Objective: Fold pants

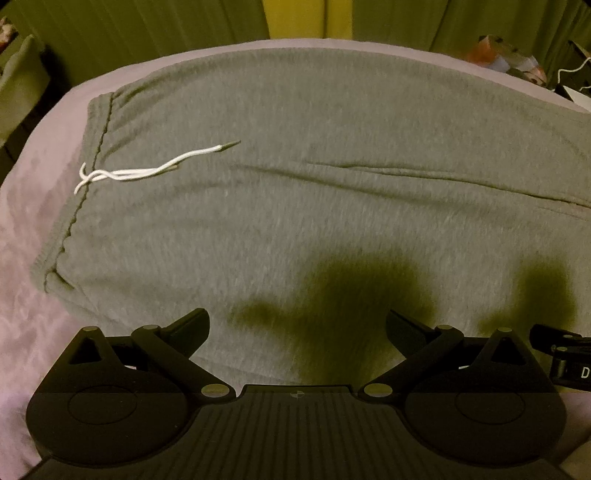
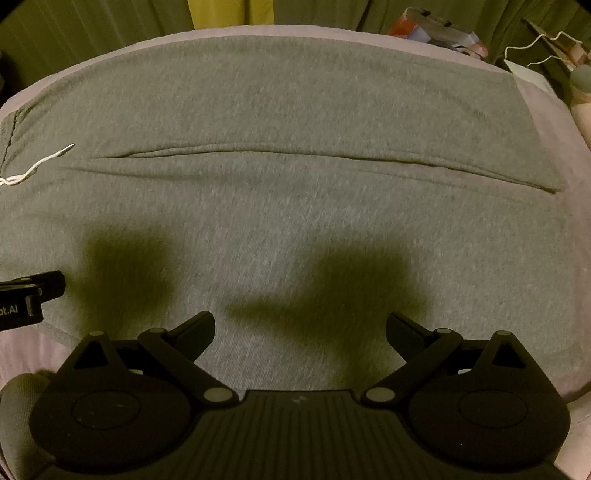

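I've got the left gripper (image 1: 297, 325) and right gripper (image 2: 300, 326) both spread wide, empty, over the near edge of the grey sweatpants (image 1: 295, 166), ready to pinch for a lengthwise fold. Pants lie flat on the lavender bedsheet (image 1: 37, 221), waistband left. White drawstring (image 1: 147, 170) loose on top, may snag. Clutter (image 2: 443, 33) is well apart.

Both wrist cameras are looking forward and steeply downward, close above the near edge of the pants (image 1: 295, 206). The left wrist view is covering the left portion, including the drawstring (image 1: 147, 171). The right wrist view is covering the right portion. Both views are sharing the centre fold line (image 2: 295, 155), and each is catching the other gripper at its edge.
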Demonstrator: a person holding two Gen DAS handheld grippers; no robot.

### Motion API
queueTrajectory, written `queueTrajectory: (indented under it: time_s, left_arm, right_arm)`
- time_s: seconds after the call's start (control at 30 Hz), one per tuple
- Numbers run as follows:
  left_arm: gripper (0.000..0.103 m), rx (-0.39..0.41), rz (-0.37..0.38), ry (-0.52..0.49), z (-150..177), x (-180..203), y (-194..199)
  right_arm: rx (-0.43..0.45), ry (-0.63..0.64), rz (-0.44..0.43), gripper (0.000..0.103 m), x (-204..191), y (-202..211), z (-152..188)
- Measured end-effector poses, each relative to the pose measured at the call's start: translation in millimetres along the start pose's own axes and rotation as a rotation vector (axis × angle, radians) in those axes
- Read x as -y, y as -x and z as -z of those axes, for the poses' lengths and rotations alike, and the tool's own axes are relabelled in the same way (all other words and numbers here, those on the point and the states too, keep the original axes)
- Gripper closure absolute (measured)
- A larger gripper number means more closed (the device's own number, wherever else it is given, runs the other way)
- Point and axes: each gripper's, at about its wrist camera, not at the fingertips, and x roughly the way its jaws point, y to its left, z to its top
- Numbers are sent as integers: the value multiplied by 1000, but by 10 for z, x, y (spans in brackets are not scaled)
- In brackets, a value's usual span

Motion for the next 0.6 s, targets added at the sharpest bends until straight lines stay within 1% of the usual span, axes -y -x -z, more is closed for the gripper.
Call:
queueTrajectory:
  time_s: [0.3,0.6]
  left_arm:
    - [0,-8,-8,4,-3,11,-40]
    - [0,-12,2,0,2,-2,-55]
  right_arm:
    - [-1,8,-1,4,-2,-14,13]
    - [-6,10,0,4,-24,-26,3]
